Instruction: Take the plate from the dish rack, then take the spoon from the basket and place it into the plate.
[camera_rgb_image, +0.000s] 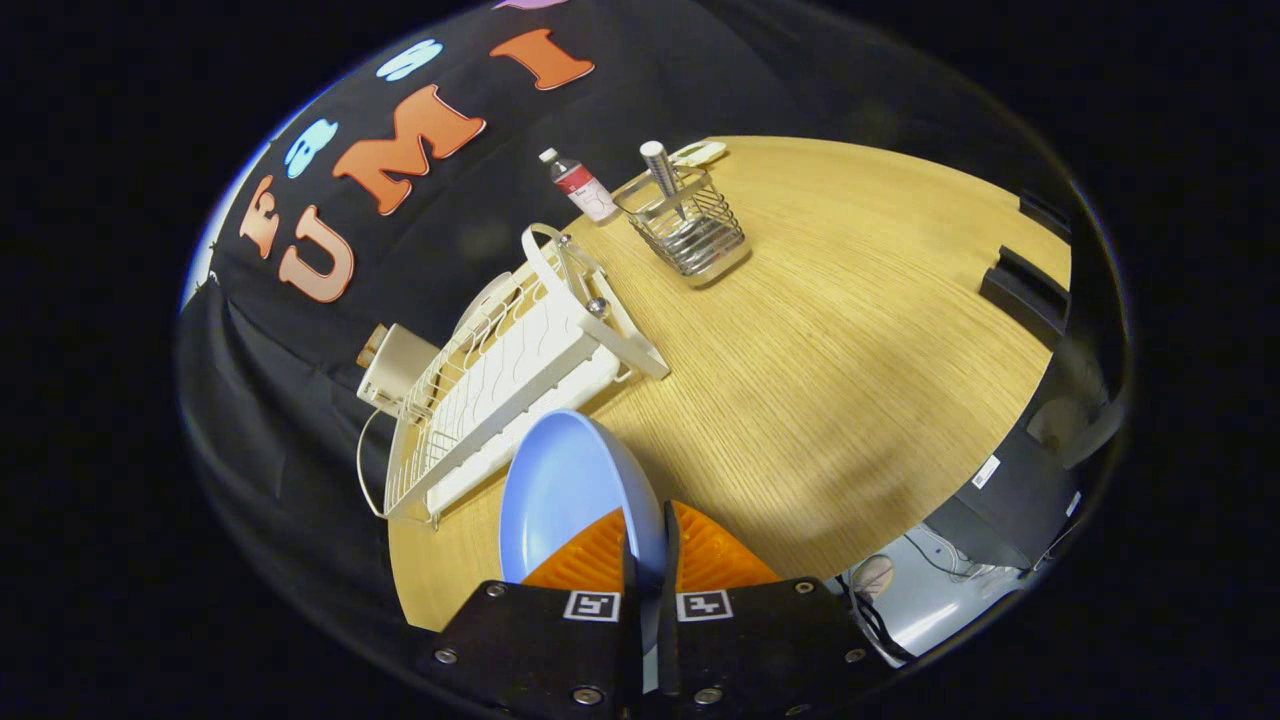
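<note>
Claw: the claw (648, 560) was pinching the rim of the plate (570, 490), one finger on either face, its two fingers nearly pressed together with just the thin edge between them.
Plate: the plate was out of the dish rack (510, 380) and sat just in front of it, tilted on edge and apparently held clear of the bench (830, 380); whether its lower edge touched the wood could not be told.
Dish rack: it lay on the bench just beyond the plate, its handle end pointing toward the basket (690, 225). A pale round thing showed behind the dish rack, too hidden to name.
Basket: a wire holder well beyond the dish rack, with the spoon (662, 170) standing in it, handle up.
Bottle: a small bottle (580, 187) stood just beside the basket, on the dish rack's side.
Slip risk: the grip was only on the rim, so the plate's weight hung off one narrow pinch; a quick swing would likely have twisted it loose.
Knock risk: the plate hung close to the dish rack, so a low or careless turn could have clipped the wire.
Setting-down risk: released while tilted, the plate could have rolled or clattered instead of lying flat, leaving a poor target for the spoon.
Later risk: with the bottle so near the basket, the reach for the spoon could have toppled it.
</note>
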